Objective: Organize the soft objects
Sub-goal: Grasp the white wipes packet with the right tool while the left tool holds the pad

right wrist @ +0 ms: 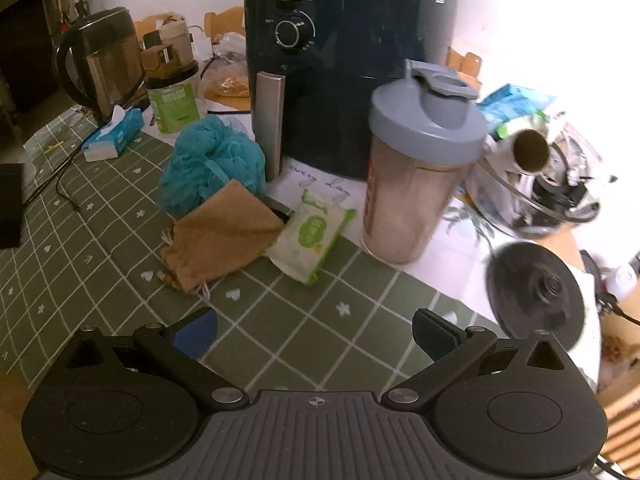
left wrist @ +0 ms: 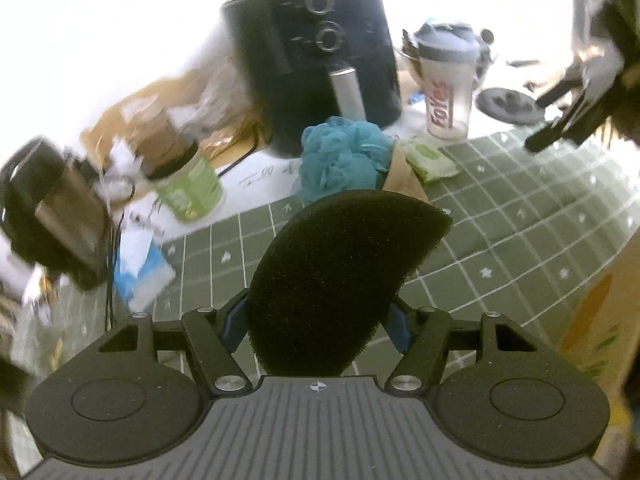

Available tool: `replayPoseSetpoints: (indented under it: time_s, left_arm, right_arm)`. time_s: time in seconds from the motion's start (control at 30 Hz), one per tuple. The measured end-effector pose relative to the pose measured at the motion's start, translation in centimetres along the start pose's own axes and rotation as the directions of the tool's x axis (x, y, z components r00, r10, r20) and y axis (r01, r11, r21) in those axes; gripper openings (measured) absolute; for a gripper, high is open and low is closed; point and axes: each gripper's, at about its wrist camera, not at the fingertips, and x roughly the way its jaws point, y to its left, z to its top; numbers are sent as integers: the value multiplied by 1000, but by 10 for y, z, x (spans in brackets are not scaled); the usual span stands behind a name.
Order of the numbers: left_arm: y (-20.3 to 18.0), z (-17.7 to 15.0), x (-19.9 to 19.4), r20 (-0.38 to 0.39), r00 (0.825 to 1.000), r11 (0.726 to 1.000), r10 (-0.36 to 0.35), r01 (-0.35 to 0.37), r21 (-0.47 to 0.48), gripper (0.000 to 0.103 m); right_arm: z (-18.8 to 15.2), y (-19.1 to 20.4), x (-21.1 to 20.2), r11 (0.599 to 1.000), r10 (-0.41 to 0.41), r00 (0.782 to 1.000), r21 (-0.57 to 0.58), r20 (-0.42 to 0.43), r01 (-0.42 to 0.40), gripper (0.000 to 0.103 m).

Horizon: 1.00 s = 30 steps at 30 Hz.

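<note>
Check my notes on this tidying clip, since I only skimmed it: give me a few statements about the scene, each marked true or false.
1. The left hand-held gripper is shut on a black foam sponge. True.
2. The right hand-held gripper holds the brown pouch. False: its jaws are open and empty, and the pouch lies on the green checked cloth.
3. The blue bath pouf sits beside the dark air fryer. True.
4. The shaker bottle lies on its side. False: it stands upright with its grey lid on.
5. A green wipes pack lies next to the brown pouch. True.
</note>
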Motion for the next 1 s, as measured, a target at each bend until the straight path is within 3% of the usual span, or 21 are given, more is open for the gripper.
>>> replayPoseSetpoints:
  time_s: [0.23,0.47,0.6,0.8,1.0]
  left_arm:
    - [13,-8,-37,-26,999,973,-41,34,-229,66]
    - [31,-25,-67,-45,995,877,-88,56,-477,66]
    - [31,-35,-83,-41,996,854,-83,50,-519,66]
    - [26,-46,-99,-45,996,844,-72,37,-535,66]
    - [25,-57,-104,-62,996,826,-65,19,-564,66]
  right_arm:
    - [4,1,39,998,20,999,57,36,-22,102]
    - [7,5,80,994,-1,998,112,60,-6,92]
    - [9,6,99,991,-17,997,134,77,6,88]
    - [18,14,118,991,-43,993,131,111,28,82]
    - [25,22,143,991,-76,995,113,68,68,73]
